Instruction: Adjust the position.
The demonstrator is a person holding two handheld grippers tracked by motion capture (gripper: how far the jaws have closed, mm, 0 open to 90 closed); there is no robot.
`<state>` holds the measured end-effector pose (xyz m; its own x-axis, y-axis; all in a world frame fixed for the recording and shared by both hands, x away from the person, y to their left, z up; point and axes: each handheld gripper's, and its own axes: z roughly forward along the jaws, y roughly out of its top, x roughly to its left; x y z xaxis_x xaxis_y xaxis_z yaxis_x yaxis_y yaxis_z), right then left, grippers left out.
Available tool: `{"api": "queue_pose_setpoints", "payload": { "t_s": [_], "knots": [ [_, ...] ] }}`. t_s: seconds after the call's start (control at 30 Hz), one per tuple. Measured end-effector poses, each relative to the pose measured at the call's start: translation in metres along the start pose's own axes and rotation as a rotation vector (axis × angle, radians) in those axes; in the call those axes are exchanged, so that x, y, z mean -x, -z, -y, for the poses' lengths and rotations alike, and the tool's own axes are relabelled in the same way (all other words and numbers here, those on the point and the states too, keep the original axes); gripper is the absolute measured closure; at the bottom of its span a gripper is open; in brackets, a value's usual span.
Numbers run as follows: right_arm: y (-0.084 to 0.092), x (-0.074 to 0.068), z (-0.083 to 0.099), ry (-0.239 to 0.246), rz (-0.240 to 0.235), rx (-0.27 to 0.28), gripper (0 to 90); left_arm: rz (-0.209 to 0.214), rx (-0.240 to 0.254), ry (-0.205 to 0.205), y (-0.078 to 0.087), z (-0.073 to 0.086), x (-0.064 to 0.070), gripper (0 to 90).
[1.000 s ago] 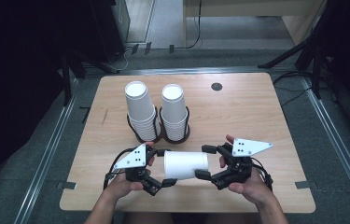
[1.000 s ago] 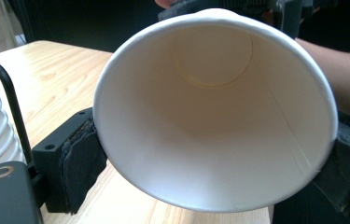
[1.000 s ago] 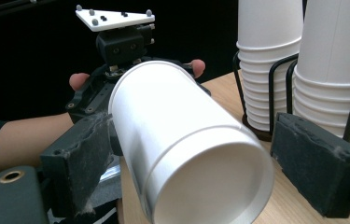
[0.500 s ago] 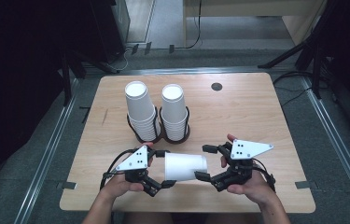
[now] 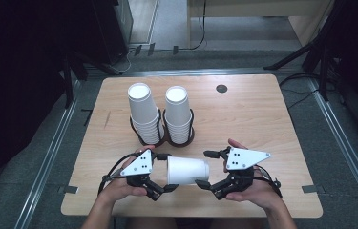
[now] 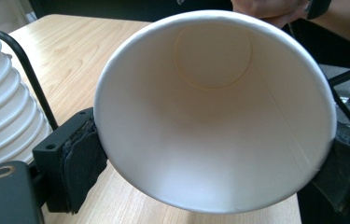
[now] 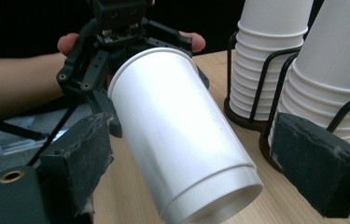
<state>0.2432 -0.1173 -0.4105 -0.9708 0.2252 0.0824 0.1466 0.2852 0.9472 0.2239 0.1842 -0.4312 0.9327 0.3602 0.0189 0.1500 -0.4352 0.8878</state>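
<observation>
A white paper cup [image 5: 186, 171] lies on its side above the table's near part, mouth to the left. My left gripper [image 5: 167, 171] is shut on its rim; in the left gripper view I look straight into the cup [image 6: 214, 112], with a pad pressed on either side of the mouth and the gripper [image 6: 210, 165] spanning it. My right gripper [image 5: 204, 168] stands open around the cup's base end. In the right gripper view the cup [image 7: 182, 144] runs between the jaws of my right gripper [image 7: 196, 161], with a gap to the right pad [image 7: 317, 168].
Two tall stacks of upside-down white cups [image 5: 142, 112] [image 5: 179, 112] stand in a black wire holder [image 5: 162, 138] at the table's middle, close behind the grippers. A small black disc [image 5: 221, 88] lies at the back. The wooden table [image 5: 262, 119] has bare room to the right.
Hardly anything. The right gripper has shifted very slightly toward the near edge; the cup and the left gripper hold still.
</observation>
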Motion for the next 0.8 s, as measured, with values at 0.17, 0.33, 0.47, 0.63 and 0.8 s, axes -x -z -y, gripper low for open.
{"api": "queue_pose_setpoints", "payload": {
  "t_s": [0.17, 0.33, 0.47, 0.63, 0.8],
  "knots": [
    [-0.006, -0.002, 0.002, 0.032, 0.010, -0.044, 13.0, -0.004, -0.016, -0.015, 0.000, -0.001, 0.001, 7.8],
    [-0.012, -0.005, 0.005, 0.054, 0.010, -0.079, 13.0, -0.003, -0.035, -0.034, -0.001, -0.002, 0.004, 7.8],
    [-0.014, -0.006, 0.006, 0.068, 0.006, -0.103, 13.0, 0.000, -0.048, -0.048, -0.002, -0.003, 0.005, 7.8],
    [-0.018, -0.007, 0.009, 0.081, 0.007, -0.132, 13.0, 0.008, -0.050, -0.055, -0.003, -0.004, 0.007, 7.8],
    [-0.022, -0.008, 0.011, 0.096, 0.000, -0.160, 13.0, 0.017, -0.052, -0.057, -0.005, -0.004, 0.008, 7.8]
  ]
}}
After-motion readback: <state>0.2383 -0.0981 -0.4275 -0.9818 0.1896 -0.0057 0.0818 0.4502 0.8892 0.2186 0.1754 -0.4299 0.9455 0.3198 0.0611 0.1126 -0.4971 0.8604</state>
